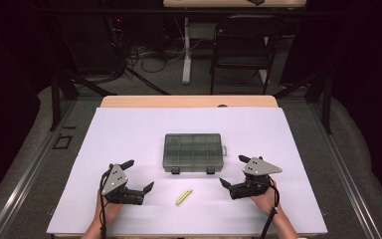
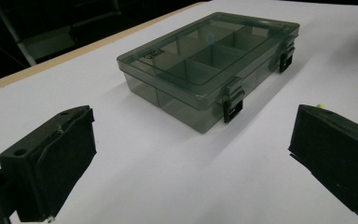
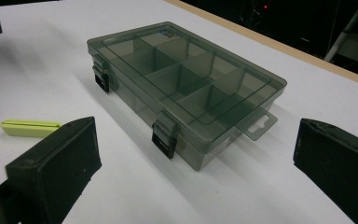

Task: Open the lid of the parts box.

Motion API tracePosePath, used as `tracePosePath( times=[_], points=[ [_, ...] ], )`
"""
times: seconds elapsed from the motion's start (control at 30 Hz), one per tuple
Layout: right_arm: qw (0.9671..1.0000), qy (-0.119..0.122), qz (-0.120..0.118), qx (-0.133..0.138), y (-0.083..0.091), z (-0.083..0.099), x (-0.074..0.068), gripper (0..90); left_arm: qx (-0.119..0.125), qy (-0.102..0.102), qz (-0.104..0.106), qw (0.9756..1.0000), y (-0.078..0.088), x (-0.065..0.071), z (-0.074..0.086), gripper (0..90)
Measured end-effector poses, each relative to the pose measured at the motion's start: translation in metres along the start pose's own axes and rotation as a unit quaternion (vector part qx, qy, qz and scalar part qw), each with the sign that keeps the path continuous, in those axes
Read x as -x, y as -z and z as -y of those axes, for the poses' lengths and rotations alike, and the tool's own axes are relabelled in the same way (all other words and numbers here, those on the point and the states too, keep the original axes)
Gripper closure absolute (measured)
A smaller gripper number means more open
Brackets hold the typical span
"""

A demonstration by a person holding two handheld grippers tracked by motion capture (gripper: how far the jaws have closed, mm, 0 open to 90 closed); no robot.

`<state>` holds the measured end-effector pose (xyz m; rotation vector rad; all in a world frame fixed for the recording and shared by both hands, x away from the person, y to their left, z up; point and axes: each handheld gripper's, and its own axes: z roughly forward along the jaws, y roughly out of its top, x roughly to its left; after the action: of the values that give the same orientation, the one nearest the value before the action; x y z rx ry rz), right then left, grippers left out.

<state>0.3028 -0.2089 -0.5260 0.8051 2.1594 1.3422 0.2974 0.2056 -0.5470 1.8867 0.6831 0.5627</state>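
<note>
The left gripper (image 1: 140, 175) and right gripper (image 1: 234, 172) rest low on the white worktop (image 1: 129, 134), jaws spread wide, empty. Between them lies a yellow-green clip (image 1: 183, 197), with the closed compartment box (image 1: 193, 151) just beyond. The right gripper view shows the box's hang tab (image 3: 259, 125); the left gripper view shows only the clip's tip (image 2: 320, 106).

Black tongs (image 1: 135, 175) (image 1: 233, 172), grey three-cornered top plates with screws, black trailing cables.

1. A white sheet (image 1: 129, 134) covers the light wooden table (image 1: 189, 101).
2. A black folding metal chair (image 1: 242, 45) stands behind the table.
3. Tangled dark cables (image 1: 146, 57) lie on the grey floor.
</note>
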Motion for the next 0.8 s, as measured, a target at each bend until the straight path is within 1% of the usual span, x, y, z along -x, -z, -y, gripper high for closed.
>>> tracePosePath(
  times=[0.03,0.07,0.17,0.27,0.33,0.4,0.5,0.57,0.67,0.73,0.8],
  points=[
    [1.0,0.001,-0.005,-0.004,-0.004,-0.001,0.001,0.0,-0.003,0.0,0.002,1.0,-0.003,-0.001,-0.001,0.0],
    [1.0,0.001,-0.005,-0.004,-0.004,-0.001,0.001,0.0,-0.004,0.001,0.0,1.0,-0.005,-0.002,-0.001,0.0],
    [0.9999,-0.003,-0.007,-0.012,-0.011,-0.003,0.003,0.0,-0.008,0.002,0.002,1.0,-0.012,-0.005,-0.004,0.0],
    [0.9997,-0.001,-0.013,-0.019,-0.019,-0.006,0.006,0.0,-0.013,-0.005,0.003,0.9999,-0.018,-0.007,-0.006,0.0],
    [0.9996,-0.003,-0.012,-0.023,-0.022,-0.007,0.008,0.0,-0.017,-0.006,0.008,0.9998,-0.022,-0.008,-0.008,0.0],
    [0.9994,-0.002,-0.014,-0.031,-0.027,-0.009,0.012,0.0,-0.02,-0.012,0.009,0.9997,-0.026,-0.009,-0.009,0.0],
    [0.9993,0.0,-0.013,-0.036,-0.029,-0.012,0.014,0.0,-0.021,-0.018,0.003,0.9996,-0.032,-0.01,-0.012,0.0],
    [0.9991,-0.009,-0.018,-0.037,-0.031,-0.015,0.019,0.0,-0.022,-0.018,0.003,0.9996,-0.037,-0.012,-0.015,0.0],
    [0.9987,-0.001,-0.023,-0.044,-0.035,-0.018,0.021,0.0,-0.027,-0.015,0.009,0.9995,-0.043,-0.016,-0.018,0.0],
    [0.9981,-0.003,-0.031,-0.054,-0.04,-0.018,0.023,0.0,-0.028,-0.02,0.012,0.9993,-0.047,-0.018,-0.018,0.0],
    [0.9978,0.0,-0.032,-0.057,-0.042,-0.018,0.024,0.0,-0.032,-0.019,0.015,0.9992,-0.051,-0.019,-0.018,0.0]
  ],
)
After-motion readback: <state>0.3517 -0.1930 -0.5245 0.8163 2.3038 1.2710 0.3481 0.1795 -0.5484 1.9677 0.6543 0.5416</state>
